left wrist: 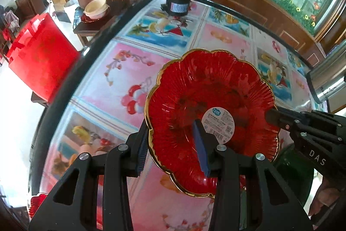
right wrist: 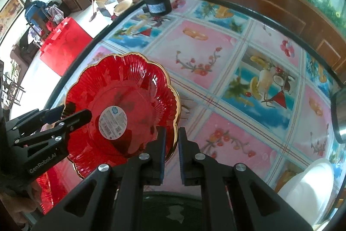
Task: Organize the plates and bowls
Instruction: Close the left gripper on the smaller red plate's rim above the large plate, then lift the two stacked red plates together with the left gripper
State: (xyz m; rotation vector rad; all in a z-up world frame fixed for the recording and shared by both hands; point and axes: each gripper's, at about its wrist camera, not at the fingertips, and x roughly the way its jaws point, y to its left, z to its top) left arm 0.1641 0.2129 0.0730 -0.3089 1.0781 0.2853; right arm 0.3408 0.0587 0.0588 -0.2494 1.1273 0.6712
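A red flower-shaped glass plate (left wrist: 212, 101) with a gold rim and a round white label is held above the table, tilted. My left gripper (left wrist: 173, 148) straddles its near rim with the jaws wide apart, not pressing it. My right gripper (right wrist: 172, 153) is shut on the plate's right rim; it also shows in the left wrist view (left wrist: 272, 117) at the plate's right edge. The left gripper shows in the right wrist view (right wrist: 75, 114) at the plate's left edge. A white bowl (right wrist: 307, 189) sits at the lower right.
The table (left wrist: 103, 88) has a pink and blue picture cloth. A black motor-like object (left wrist: 178, 2) stands at the far edge. A steel cylinder (left wrist: 330, 79) is at the right. A dark green dish (right wrist: 173, 211) lies under my right gripper. A red box (left wrist: 41, 57) and stacked bowls (left wrist: 96, 8) sit off the table.
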